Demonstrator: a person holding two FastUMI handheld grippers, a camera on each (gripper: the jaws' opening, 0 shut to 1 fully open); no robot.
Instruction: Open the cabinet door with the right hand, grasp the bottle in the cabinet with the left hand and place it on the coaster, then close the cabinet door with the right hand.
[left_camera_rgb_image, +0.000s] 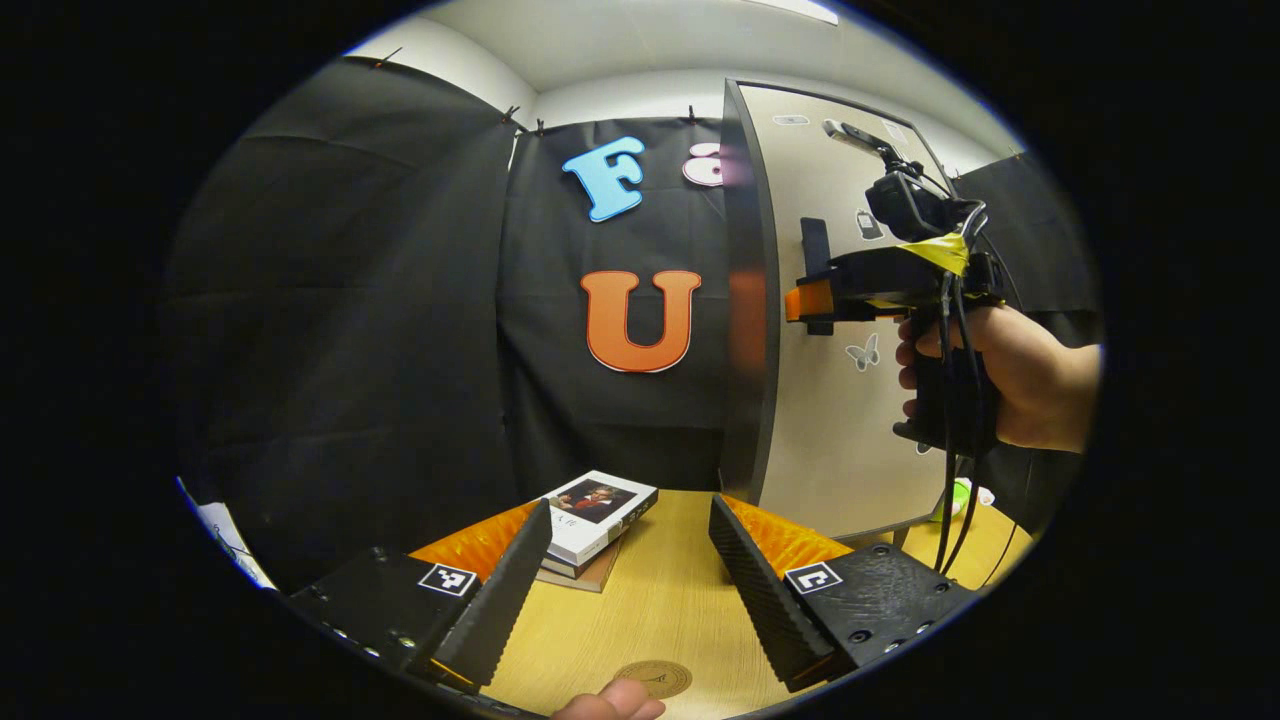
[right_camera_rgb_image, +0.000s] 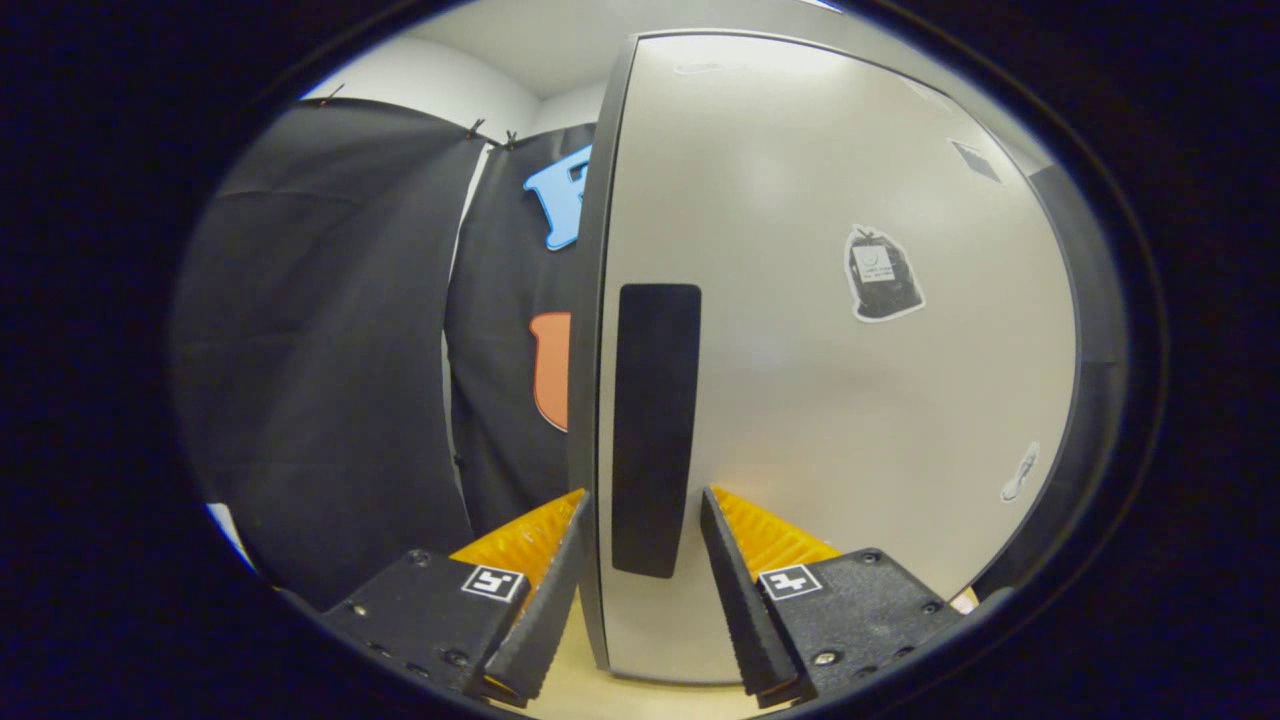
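The right gripper (right_camera_rgb_image: 640, 545) is spread wide at the cabinet door (right_camera_rgb_image: 820, 400), its fingers either side of the dark handle (right_camera_rgb_image: 655, 430) – not pressing it. The left gripper (left_camera_rgb_image: 630, 570) hangs open over the table (left_camera_rgb_image: 660, 600), holding nothing – the coaster (left_camera_rgb_image: 655, 678) lies just below it, books (left_camera_rgb_image: 595, 515) beyond
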